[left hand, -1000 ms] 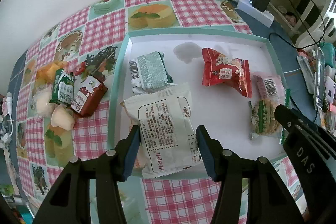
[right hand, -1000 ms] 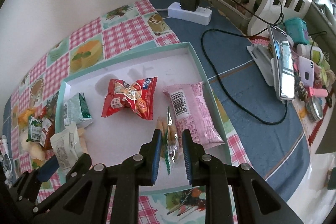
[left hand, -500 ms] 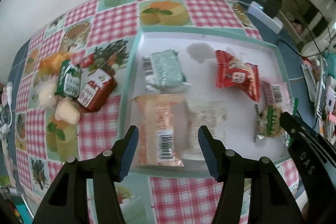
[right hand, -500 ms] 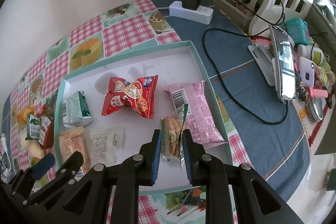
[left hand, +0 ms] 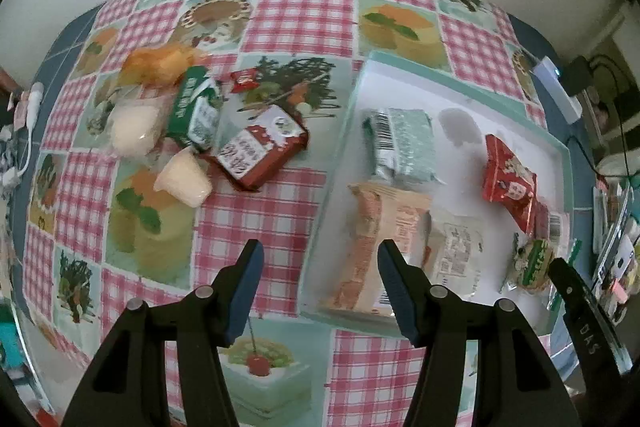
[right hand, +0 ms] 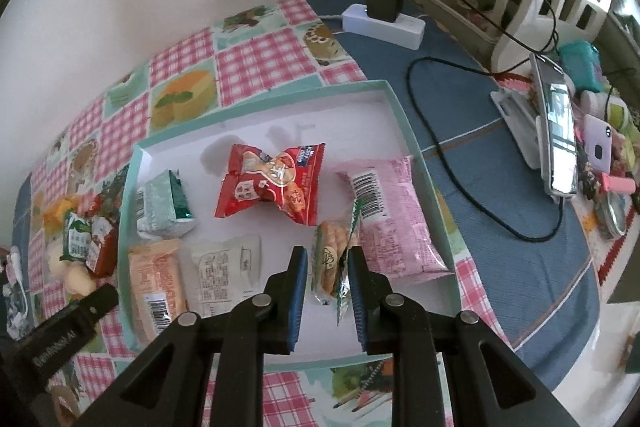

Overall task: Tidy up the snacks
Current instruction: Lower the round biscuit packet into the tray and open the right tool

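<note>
A teal-rimmed white tray [right hand: 424, 163] holds a red packet [right hand: 276, 183], a pink packet [right hand: 388, 223], a green-white packet [right hand: 162, 205], an orange packet [right hand: 158, 279] and a white packet [right hand: 220, 271]. My right gripper [right hand: 327, 263] has its jaws slightly apart around a green-edged cracker packet [right hand: 330, 255] resting in the tray. My left gripper [left hand: 320, 267] is open and empty over the tablecloth at the tray's left rim [left hand: 340, 155]. Loose snacks lie left of the tray: a red box [left hand: 260, 151], a green box [left hand: 196, 111], jelly cups [left hand: 184, 179].
A power strip with charger [right hand: 384, 19] and black cables [right hand: 448, 147] lie on the blue cloth right of the tray. A phone on a stand [right hand: 556, 131] and small clutter sit at the far right. A wall runs behind the table.
My left gripper let the white packet go into the tray beside the orange packet and swung left. My right gripper lowered the cracker packet into the tray and loosened its jaws.
</note>
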Demonstrator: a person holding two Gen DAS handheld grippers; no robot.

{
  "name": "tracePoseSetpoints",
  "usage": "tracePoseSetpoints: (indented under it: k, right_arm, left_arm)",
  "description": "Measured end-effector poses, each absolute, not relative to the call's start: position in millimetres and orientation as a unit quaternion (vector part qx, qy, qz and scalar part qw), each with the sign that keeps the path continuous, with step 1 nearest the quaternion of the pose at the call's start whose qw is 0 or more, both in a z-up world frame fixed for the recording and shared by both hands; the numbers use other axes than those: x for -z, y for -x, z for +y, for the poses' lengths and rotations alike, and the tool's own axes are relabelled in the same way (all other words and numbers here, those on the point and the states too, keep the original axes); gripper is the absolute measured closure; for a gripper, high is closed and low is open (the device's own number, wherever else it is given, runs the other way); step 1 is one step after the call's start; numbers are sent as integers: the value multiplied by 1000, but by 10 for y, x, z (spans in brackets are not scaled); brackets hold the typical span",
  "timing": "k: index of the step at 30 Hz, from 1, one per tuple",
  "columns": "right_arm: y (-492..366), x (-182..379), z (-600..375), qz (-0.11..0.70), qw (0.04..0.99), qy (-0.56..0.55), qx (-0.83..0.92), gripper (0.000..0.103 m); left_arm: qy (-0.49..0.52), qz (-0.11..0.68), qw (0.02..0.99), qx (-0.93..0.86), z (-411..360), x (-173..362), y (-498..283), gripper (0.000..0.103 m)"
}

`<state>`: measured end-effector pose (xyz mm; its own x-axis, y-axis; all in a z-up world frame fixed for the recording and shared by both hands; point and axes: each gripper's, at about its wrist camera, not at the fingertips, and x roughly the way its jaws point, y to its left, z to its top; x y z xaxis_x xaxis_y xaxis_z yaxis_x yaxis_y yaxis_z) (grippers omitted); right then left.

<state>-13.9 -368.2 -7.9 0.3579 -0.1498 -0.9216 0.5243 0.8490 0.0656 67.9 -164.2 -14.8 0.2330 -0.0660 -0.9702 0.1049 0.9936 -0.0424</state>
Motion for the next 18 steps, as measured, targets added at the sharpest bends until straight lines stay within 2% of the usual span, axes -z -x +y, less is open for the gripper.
tracePoseSetpoints:
  k: [18]
  right_arm:
    - [174,338,-3822,555,775,-186,238,79]
  left_arm:
    - [10,627,778,44,-1442,157,-744,42]
